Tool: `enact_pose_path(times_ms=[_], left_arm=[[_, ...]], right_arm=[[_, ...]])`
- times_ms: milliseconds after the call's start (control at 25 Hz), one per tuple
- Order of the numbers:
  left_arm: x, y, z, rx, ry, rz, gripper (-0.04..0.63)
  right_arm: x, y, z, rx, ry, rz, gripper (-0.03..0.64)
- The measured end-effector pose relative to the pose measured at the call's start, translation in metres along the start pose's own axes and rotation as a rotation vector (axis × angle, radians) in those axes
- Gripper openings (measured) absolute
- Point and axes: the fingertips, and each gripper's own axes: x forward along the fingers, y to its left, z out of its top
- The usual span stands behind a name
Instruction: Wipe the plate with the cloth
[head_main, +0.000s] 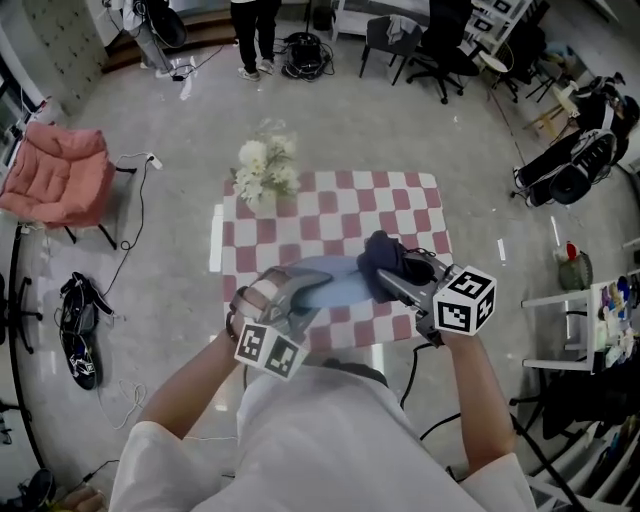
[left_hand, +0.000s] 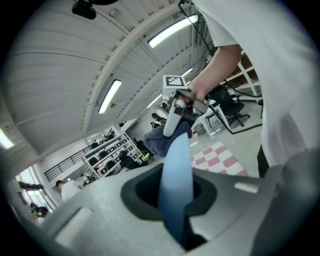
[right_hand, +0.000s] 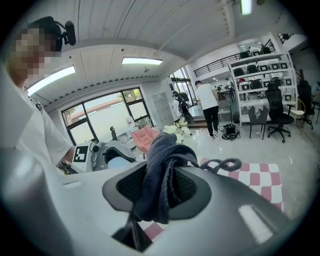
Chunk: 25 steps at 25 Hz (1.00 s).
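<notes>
A pale blue plate is held above the checked table, tilted, with my left gripper shut on its near-left rim. In the left gripper view the plate stands edge-on between the jaws. My right gripper is shut on a dark navy cloth, which rests against the plate's right side. In the right gripper view the cloth bunches up out of the jaws, and the left gripper with a sliver of plate shows beyond it.
A small table with a red-and-white checked cover stands below, with a bunch of white flowers at its far left corner. A pink chair is at the left; office chairs and a person stand far off.
</notes>
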Motion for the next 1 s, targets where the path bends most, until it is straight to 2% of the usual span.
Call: enact_pose_path(times_ms=[200,400,760,880,1000], left_arm=[[-0.007,0.002,0.01,0.091,-0.052,-0.029,0.032],[-0.01,-0.002,0.019,0.15,-0.096,-0.069,0.034],[0.001,-0.022,0.037,0.226,-0.126,-0.146,0.034],[0.01,-0.027,0.048,0.245,-0.131,-0.15,0.034],[0.02,-0.028,0.06,0.267,-0.137,-0.135,0.034]], right_arm=[[-0.001,-0.017,-0.009,0.02,0.009,0.005,0.123],[0.0,-0.026,-0.018,0.009,0.054,0.043,0.121],[0.002,-0.07,-0.03,-0.011,0.14,-0.041,0.123],[-0.001,-0.074,-0.02,-0.032,0.146,-0.008,0.123],[-0.001,-0.076,-0.019,-0.094,0.199,0.039,0.123]])
